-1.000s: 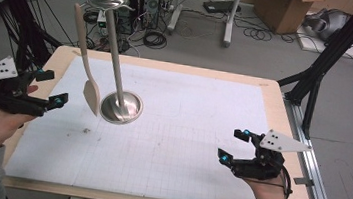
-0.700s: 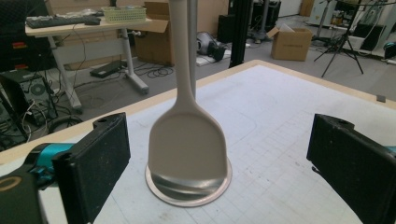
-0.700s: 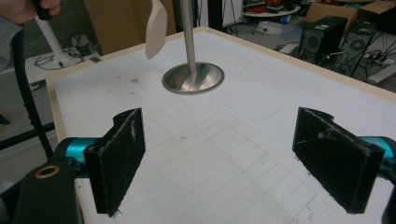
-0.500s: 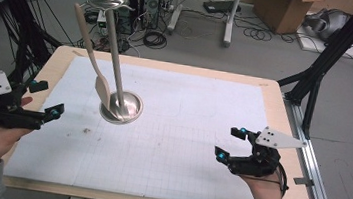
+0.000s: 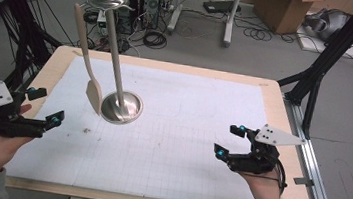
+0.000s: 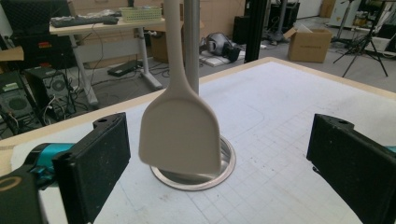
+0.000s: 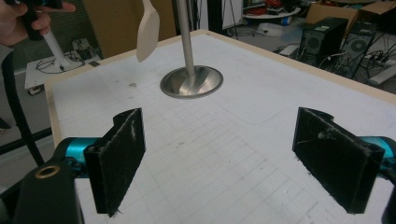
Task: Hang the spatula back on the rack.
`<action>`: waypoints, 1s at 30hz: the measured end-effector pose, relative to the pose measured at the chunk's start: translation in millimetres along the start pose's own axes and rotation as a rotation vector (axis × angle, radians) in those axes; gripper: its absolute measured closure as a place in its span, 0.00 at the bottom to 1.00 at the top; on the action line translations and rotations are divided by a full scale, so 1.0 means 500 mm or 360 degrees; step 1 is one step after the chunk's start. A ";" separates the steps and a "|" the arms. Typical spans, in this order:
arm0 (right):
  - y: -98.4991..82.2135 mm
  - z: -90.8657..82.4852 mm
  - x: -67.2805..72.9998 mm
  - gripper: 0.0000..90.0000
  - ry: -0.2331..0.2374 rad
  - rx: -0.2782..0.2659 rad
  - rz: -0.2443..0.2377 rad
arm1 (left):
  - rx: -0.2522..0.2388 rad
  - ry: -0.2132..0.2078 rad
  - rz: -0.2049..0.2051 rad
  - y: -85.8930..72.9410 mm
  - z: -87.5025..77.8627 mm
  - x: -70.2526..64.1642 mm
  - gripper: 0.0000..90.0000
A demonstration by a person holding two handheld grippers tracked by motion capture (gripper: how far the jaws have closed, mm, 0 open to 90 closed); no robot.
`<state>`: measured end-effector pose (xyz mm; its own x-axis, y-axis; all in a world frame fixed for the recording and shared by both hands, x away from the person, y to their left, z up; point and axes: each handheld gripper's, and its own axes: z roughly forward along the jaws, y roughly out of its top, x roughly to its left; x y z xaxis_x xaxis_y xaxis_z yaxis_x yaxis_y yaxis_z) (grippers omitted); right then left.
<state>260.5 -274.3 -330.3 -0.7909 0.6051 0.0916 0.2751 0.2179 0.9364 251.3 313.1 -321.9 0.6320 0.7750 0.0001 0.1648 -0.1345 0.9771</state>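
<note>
A metal stand with a round base (image 5: 121,107) and a tall pole (image 5: 115,47) stands on the left half of the white mat. A beige spatula (image 5: 93,95) hangs from the stand's top, blade down, just left of the base. My left gripper (image 5: 46,105) is open at the table's left edge, apart from the spatula. In the left gripper view the spatula blade (image 6: 180,135) hangs in front of the base (image 6: 201,182), between the wide-open jaws (image 6: 224,156). My right gripper (image 5: 228,140) is open at the right, holding nothing; its view shows the base (image 7: 191,81) and spatula (image 7: 148,28) ahead.
The white gridded mat (image 5: 186,131) covers a wooden table with a bare rim (image 5: 282,121). Black frame legs (image 5: 318,70) stand at the right, and cables, computers and a cardboard box (image 5: 280,8) lie on the floor beyond. The person's other hand (image 7: 23,21) shows top left.
The spatula swung toward the pole and back out to the left. My left gripper dropped slightly toward the near edge. The right gripper shifted a little forward.
</note>
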 end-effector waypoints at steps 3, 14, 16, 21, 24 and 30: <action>0.000 0.002 -0.002 0.18 -0.0005 -0.0005 0.0004 | 0.0006 0.0012 -0.0009 -0.007 -0.004 0.003 0.07; 0.000 -0.009 -0.005 0.18 -0.0040 -0.0071 0.0003 | 0.0070 0.0000 -0.0056 -0.035 0.001 0.015 0.07; -0.001 -0.012 -0.006 0.18 -0.0041 -0.0083 0.0008 | 0.0077 -0.0005 -0.0047 -0.036 0.002 0.014 0.07; -0.005 -0.012 -0.011 0.18 -0.0080 -0.0125 0.0023 | 0.0094 0.0032 -0.0032 -0.040 0.003 0.017 0.07; -0.008 -0.005 -0.014 0.18 -0.0098 -0.0119 0.0050 | 0.0113 0.0021 -0.0047 -0.045 0.005 0.019 0.07; -0.008 -0.002 -0.017 0.18 -0.0114 -0.0129 0.0057 | 0.0132 0.0012 -0.0054 -0.051 0.007 0.020 0.07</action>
